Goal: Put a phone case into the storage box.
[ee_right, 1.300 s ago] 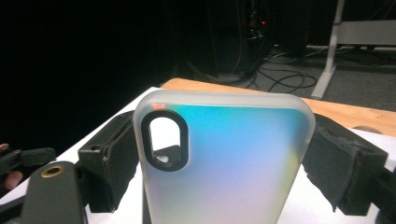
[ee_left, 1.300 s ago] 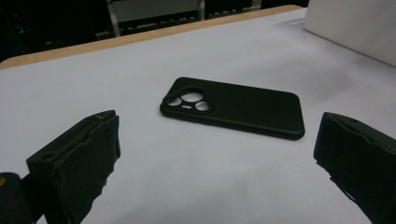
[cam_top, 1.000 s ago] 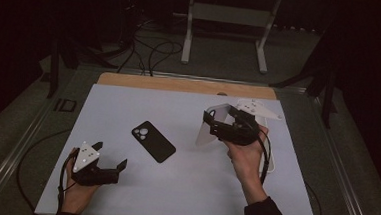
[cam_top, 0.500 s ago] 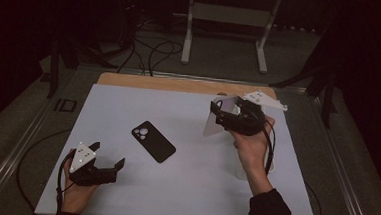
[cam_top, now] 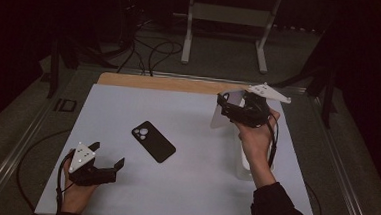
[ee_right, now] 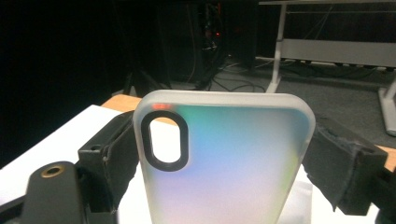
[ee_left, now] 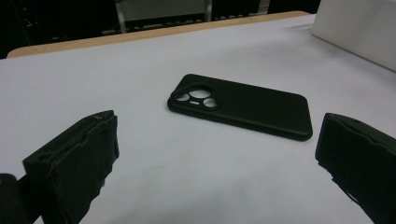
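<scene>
The left tool [cam_top: 106, 162] rests low at the near left of the bench [cam_top: 188, 187], its jaws spread wide with nothing between them. In the left gripper view those jaws frame a black phone [ee_left: 240, 105] that lies flat on the white bench top, camera rings up, a little beyond the jaw tips and apart from them. In the high view the phone [cam_top: 153, 141] sits near the middle of the bench, set at a slant. Farther off and to the right, the right tool [cam_top: 227, 106] is held up above the bench, pinching a frosted clear case [ee_right: 224, 163] by its two long edges. The case stands upright between the jaws, its oval camera cutout at the upper left in the right gripper view.
</scene>
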`<state>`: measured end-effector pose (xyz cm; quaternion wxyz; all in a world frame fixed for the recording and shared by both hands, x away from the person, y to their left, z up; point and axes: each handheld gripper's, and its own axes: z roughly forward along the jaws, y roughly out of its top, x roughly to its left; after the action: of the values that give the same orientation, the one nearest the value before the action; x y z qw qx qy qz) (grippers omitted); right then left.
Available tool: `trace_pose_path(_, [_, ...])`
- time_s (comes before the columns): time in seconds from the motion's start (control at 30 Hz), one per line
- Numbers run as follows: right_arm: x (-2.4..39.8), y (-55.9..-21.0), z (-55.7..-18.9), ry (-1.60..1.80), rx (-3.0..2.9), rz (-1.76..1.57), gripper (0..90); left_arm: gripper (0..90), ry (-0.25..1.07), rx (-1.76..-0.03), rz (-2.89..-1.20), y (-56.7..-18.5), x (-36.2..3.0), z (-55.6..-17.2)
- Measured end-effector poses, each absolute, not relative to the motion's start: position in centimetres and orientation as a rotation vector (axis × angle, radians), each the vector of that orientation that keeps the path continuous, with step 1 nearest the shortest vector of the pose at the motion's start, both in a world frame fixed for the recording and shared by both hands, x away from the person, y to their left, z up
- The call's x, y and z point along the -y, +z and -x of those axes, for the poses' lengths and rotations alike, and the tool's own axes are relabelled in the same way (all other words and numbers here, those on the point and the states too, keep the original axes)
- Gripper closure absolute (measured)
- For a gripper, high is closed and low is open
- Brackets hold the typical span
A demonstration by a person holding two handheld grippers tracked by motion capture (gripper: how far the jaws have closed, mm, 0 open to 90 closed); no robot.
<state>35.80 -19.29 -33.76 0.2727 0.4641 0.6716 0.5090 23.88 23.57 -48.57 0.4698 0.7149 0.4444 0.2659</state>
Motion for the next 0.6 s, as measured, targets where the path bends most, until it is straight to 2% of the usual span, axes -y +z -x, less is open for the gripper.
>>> trace_pose_path(0.6, [21.7,-33.9,-37.6,1.301,-1.74,-1.302,16.9,0.1,0.656,-1.093,-1.744,-48.5,-23.6,-23.9])
